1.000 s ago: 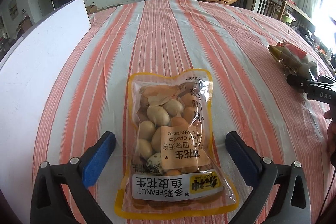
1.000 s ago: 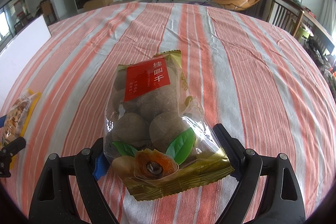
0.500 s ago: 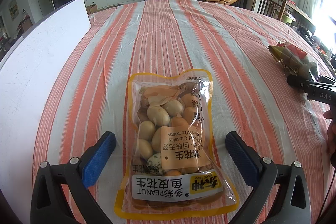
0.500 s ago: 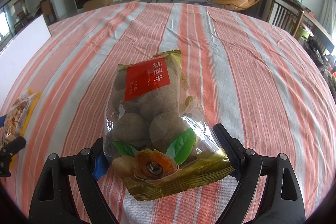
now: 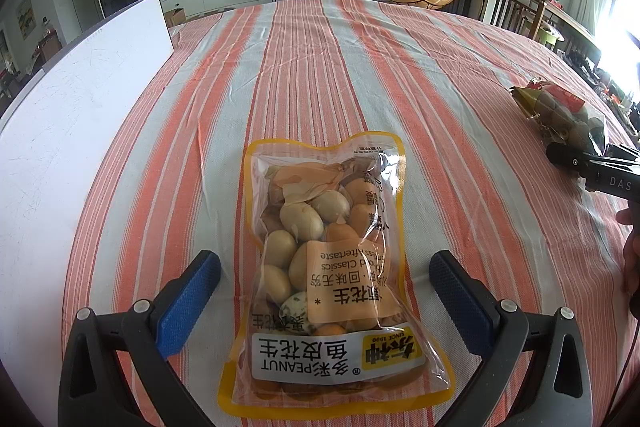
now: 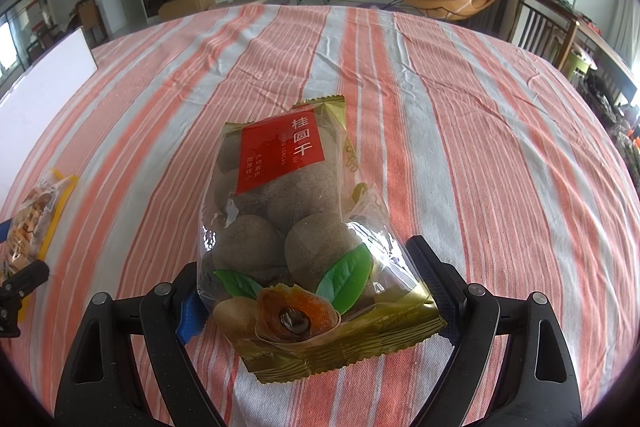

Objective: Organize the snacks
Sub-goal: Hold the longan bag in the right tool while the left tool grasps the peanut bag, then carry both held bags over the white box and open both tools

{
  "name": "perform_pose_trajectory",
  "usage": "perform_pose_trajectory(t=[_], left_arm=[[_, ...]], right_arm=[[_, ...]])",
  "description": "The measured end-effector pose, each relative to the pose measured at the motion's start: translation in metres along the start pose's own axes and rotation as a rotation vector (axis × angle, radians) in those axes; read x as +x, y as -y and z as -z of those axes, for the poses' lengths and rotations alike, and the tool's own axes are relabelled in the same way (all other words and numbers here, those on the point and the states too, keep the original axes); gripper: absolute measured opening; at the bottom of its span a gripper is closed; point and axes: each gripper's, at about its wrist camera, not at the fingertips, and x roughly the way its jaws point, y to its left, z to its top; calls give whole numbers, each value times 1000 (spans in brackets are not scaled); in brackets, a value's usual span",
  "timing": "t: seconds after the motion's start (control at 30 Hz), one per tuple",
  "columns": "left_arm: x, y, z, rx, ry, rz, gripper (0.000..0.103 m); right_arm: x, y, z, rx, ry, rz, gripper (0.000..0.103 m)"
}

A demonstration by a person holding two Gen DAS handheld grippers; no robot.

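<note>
A clear, yellow-rimmed bag of coloured peanuts lies flat on the striped tablecloth. My left gripper is open around its lower half, with a gap between each blue pad and the bag. A bag of dried longans with a red label and gold ends lies between the fingers of my right gripper. Its jaws stand wide, and the bag's loose film hides the left fingertip. In the left wrist view the longan bag lies at the far right, in front of a black finger of the right gripper. In the right wrist view the peanut bag is at the far left.
A large white board lies along the table's left side. The orange and white striped cloth covers the whole table. A person's hand shows at the right edge. Wooden chairs stand beyond the table's right side.
</note>
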Motion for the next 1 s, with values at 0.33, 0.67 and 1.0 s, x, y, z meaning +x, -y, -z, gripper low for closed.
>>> perform_pose_trajectory(t=[0.33,0.67,1.0], left_arm=[[0,0,0,0,0,0,103],[0,0,0,0,0,0,103],[5,-3,-12,2,-120,12,100]], right_arm=[[0,0,0,0,0,1,89],[2,-1,-2,-10,-21,-14,96],[-4,14,-39,46,-237,-78,95]])
